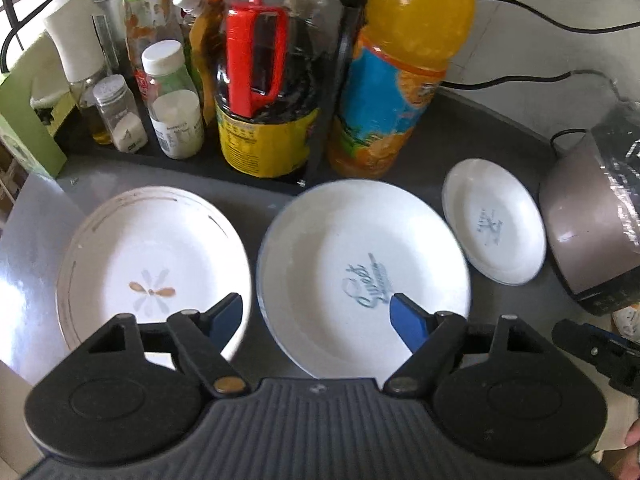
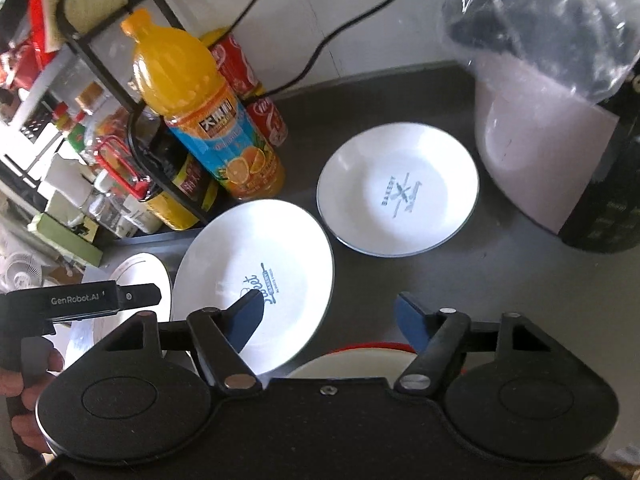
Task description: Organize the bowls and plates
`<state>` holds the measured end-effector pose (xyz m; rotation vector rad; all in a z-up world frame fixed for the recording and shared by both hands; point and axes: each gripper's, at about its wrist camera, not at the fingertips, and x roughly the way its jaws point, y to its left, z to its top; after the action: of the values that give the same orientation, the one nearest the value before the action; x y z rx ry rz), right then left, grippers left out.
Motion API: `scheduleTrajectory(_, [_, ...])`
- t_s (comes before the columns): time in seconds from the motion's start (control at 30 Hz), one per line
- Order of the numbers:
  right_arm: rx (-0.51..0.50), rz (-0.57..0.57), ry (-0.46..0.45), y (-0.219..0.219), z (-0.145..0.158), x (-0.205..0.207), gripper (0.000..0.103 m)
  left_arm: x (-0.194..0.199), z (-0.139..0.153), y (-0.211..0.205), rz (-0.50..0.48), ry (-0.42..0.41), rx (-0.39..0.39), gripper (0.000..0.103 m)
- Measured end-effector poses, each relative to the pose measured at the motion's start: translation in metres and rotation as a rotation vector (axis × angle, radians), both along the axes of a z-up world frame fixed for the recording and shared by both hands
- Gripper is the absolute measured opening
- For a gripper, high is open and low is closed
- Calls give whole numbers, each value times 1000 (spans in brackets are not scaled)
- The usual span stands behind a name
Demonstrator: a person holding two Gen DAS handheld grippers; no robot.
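We hold the left gripper (image 1: pixel 318 310) and right gripper (image 2: pixel 328 312) spread and empty over three white plates on the grey countertop (image 2: pixel 500 280), the "Sweet" plate (image 1: pixel 362 276) between the flower-patterned plate (image 1: pixel 154 268) and "Bakery" plate (image 2: pixel 398 190).

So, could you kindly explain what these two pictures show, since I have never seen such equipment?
A person holds a two-finger claw in each hand, and each claw has a camera looking along its blue fingers. One picture is from the left claw, the other from the right claw. Both are open and hold nothing. On the grey counter lie three white plates: a flower plate, a "Sweet" plate and a smaller "Bakery" plate. Behind stand an orange juice bottle and condiment jars.
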<state>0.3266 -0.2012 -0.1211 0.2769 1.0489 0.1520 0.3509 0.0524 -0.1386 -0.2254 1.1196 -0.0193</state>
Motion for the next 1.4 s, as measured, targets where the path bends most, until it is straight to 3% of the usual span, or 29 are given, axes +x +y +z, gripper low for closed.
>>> scheduleTrajectory(0.37, [-27, -79, 84, 29, -26, 23, 61, 43, -37, 34, -69, 35, -9, 51])
scheduleTrajectory(0.6, [-40, -125, 151, 44, -48, 38, 57, 64, -56, 39, -163, 37, 11, 40])
scheduleTrajectory(0.73, [-96, -128, 172, 54, -57, 46, 52, 73, -67, 38, -198, 53, 32, 34])
scheduleTrajectory(0.87, [-121, -126, 214, 59, -70, 54, 45, 78, -71, 35, -238, 31, 57, 33])
scheduleTrajectory(1.0, [-112, -127, 254, 61, -81, 58, 45, 84, -77, 31, -255, 31, 65, 27])
scheduleTrajectory(1.2, [-102, -138, 279, 60, -88, 63, 27, 89, -85, 30, -264, 49, 39, 20])
scheduleTrajectory(1.27, [-102, -135, 283, 60, -90, 64, 27, 90, -86, 28, -265, 57, 25, 12])
scheduleTrajectory(1.4, [-82, -133, 301, 57, -95, 67, 26, 90, -87, 25, -247, 63, 32, 13])
